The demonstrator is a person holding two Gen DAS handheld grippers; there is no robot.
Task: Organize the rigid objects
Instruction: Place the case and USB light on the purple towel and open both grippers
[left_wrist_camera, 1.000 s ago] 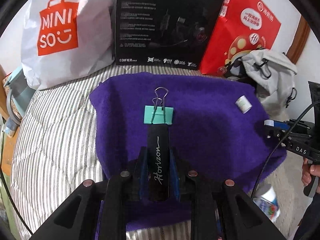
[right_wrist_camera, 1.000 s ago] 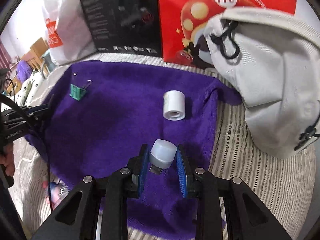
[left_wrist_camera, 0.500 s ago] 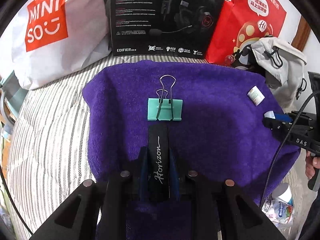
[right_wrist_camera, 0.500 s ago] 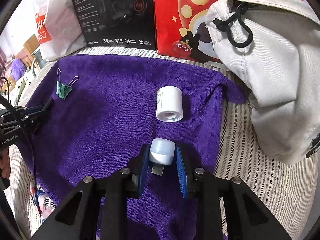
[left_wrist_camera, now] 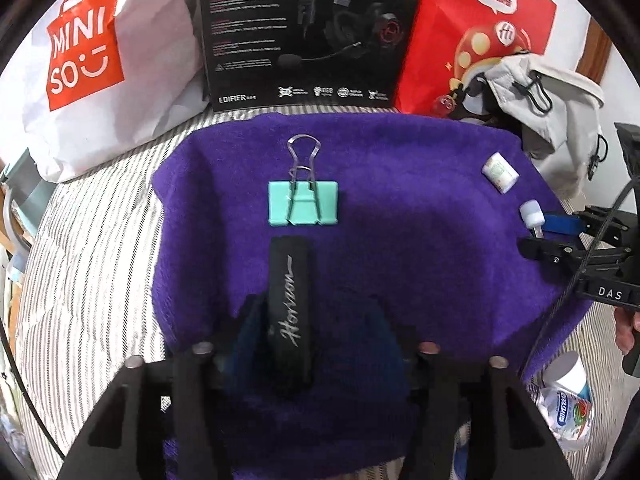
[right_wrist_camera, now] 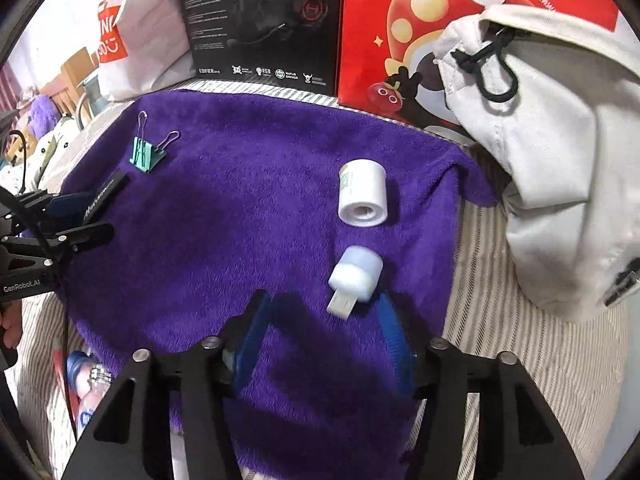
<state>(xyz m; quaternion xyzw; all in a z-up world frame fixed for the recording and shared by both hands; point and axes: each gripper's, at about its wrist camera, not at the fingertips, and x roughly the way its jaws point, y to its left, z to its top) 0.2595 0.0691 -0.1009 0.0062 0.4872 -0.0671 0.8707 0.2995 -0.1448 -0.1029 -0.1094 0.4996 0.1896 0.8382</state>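
A black bar marked "Horizon" lies on the purple towel, between the spread fingers of my open left gripper, just behind a teal binder clip. In the right wrist view a small white USB light rests on the towel between the spread fingers of my open right gripper, close to the right one. A white roll lies just beyond it. The binder clip, black bar and left gripper show at the far left there.
A white shopping bag, a black headset box and a red bag stand along the back. A grey drawstring bag crowds the towel's right side. A plastic bottle lies off the towel's front corner on the striped cover.
Both grippers have opened. The left one let go of the black bar behind the clip; the right one let go of the USB light, which now lies tilted on the towel.
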